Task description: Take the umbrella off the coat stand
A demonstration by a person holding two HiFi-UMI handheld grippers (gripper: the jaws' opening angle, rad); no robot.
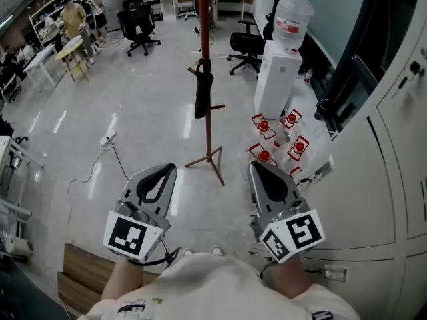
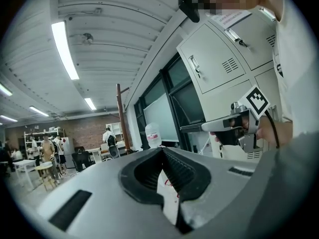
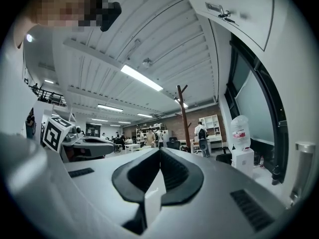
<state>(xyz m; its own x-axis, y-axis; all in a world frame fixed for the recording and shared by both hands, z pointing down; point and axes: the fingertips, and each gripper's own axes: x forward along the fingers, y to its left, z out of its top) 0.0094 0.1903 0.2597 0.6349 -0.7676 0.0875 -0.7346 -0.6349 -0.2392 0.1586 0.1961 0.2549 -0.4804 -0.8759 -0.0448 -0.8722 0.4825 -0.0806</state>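
Umbrella [image 1: 203, 92] hangs folded on a peg of the coat stand [image 1: 205, 42], well ahead of us across the floor [image 1: 140, 105], so nothing's done yet: left tongs [image 1: 166, 169] & right tongs [image 1: 258, 167] are pinched shut, empty, w/ approach, grab & lift-off all left, we reckon.

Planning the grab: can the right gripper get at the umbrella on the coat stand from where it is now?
Probably not yet. The right gripper sits shut, well short of the umbrella hanging on the coat stand; only open floor lies between them.
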